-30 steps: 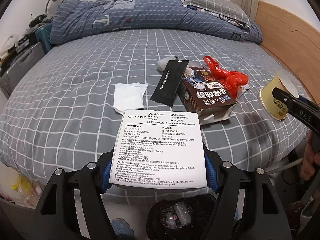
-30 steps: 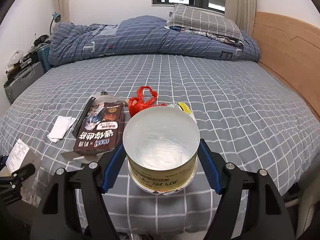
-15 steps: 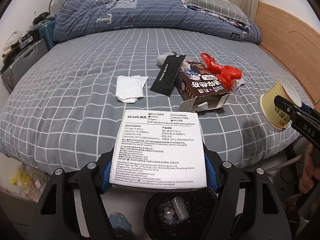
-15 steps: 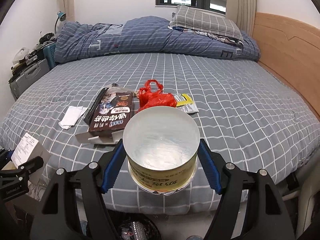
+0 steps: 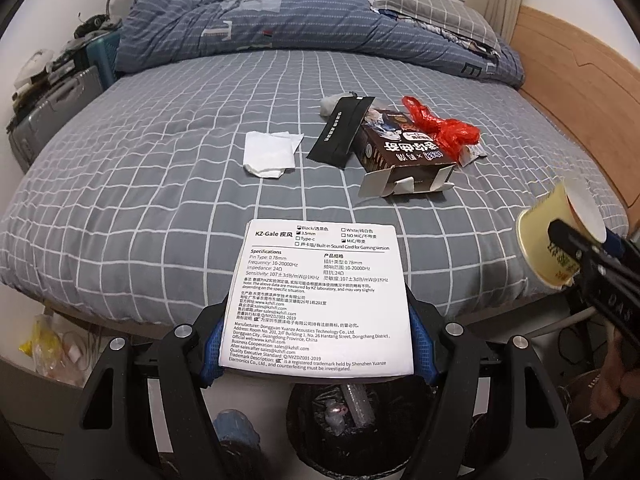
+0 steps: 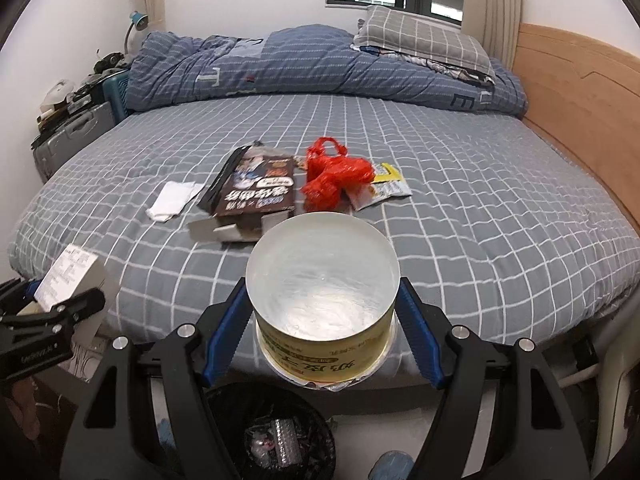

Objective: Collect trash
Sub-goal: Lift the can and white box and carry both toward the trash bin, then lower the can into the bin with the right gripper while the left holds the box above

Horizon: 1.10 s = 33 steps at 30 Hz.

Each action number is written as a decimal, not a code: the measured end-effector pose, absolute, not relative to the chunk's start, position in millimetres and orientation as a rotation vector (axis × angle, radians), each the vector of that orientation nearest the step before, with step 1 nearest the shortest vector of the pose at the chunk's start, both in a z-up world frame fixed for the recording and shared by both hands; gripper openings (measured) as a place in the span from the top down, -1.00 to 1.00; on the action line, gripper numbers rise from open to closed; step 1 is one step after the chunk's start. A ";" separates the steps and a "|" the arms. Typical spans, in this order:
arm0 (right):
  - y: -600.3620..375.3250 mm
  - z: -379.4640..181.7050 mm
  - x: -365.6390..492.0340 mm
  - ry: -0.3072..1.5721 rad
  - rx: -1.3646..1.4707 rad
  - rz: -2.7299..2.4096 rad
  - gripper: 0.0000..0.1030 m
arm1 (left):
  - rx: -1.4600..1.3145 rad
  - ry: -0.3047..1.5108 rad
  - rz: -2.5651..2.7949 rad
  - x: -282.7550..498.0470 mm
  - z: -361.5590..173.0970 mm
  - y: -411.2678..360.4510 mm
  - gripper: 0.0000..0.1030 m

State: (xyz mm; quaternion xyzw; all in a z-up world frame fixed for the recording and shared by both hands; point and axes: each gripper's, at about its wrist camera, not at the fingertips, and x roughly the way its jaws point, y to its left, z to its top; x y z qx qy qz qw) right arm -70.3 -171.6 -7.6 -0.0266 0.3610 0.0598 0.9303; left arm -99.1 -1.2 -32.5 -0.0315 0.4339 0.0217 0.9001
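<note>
The left gripper sits at the bottom centre of the left wrist view, its jaws spread about as wide as the white printed box clamped between the blue pads; the box's spec-sheet face fills the lower middle of the frame. Directly beneath it, at the bottom edge, is the black-lined trash bin with clear wrappers inside. In the right wrist view the right gripper occupies the bottom centre, jaws set wide and gripping a yellow paper cup on both sides, its open mouth turned toward the bed; the same bin lies just below the cup at the bottom edge. That cup also shows at the right edge of the left wrist view, and the box shows at the lower left of the right wrist view. Trash on the grey checked bedspread, in the middle of both frames: a white tissue, a black sachet lying against a brown snack box with open end flaps, a red plastic bag touching that box's far side, and a yellow-white wrapper just beside the bag. A rolled blue quilt and a grey pillow lie along the upper part.
</note>
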 end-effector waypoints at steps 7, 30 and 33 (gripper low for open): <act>-161.4 -9.5 -92.0 0.749 -0.064 0.146 -0.34 | -0.060 0.910 0.028 -114.4 -34.8 -9.8 -0.34; -161.2 -10.7 -151.5 0.813 -0.034 0.161 -0.34 | -0.105 0.960 0.041 -167.5 -26.1 -15.0 -0.34; -162.3 -9.5 -157.6 0.819 -0.030 0.159 -0.34 | -0.102 0.970 0.042 -176.3 -27.6 -17.4 -0.34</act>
